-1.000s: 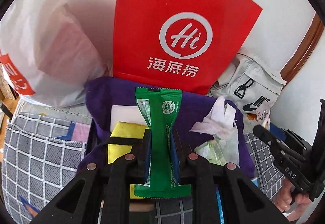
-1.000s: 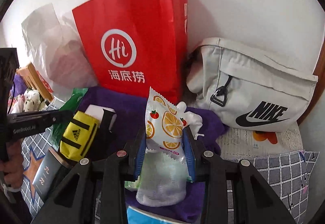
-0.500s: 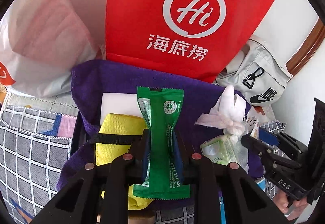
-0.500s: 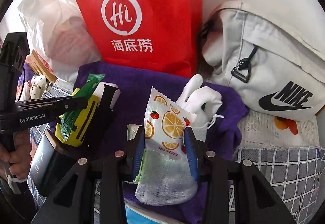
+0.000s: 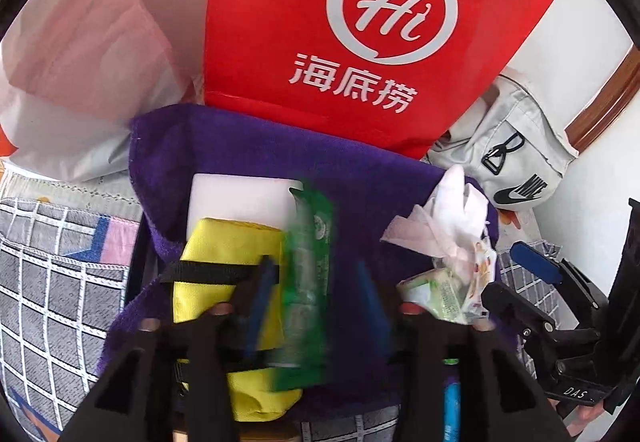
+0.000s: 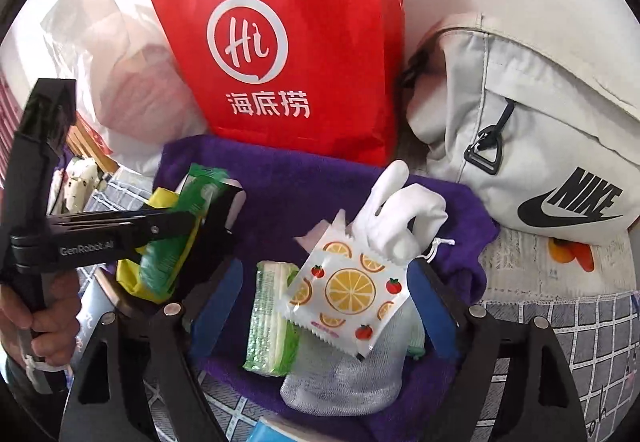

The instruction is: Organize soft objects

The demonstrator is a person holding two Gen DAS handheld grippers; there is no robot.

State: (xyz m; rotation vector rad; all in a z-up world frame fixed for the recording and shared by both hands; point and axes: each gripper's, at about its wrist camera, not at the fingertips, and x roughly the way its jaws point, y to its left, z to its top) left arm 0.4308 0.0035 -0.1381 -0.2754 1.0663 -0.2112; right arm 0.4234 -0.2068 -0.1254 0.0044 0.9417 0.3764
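My left gripper [image 5: 316, 282] is open over a purple towel [image 5: 248, 153]. A green packet [image 5: 308, 282], blurred, lies loose between its fingers, beside a yellow pouch [image 5: 224, 254] and a white block [image 5: 240, 193]. My right gripper [image 6: 332, 290] is open. An orange-print packet [image 6: 348, 290] lies between its fingers on a white mesh bag [image 6: 344, 382], next to a green tissue pack [image 6: 268, 318] and a white cloth pouch [image 6: 404, 209]. The purple towel [image 6: 280, 181] lies under them. The left gripper shows at the left of the right wrist view [image 6: 188, 217], with the green packet [image 6: 180, 238] by it.
A red paper bag [image 5: 360, 33] stands behind the towel against a white wall. A white plastic bag [image 5: 80, 61] sits left of it, a grey Nike bag [image 6: 540, 145] right. Checked grey fabric [image 5: 52, 282] covers the surface. The right gripper shows at the right edge [image 5: 560, 314].
Both grippers have opened and let go of their packets. The green packet has tipped over beside the yellow pouch. The orange-print packet now lies tilted on the mesh bag.
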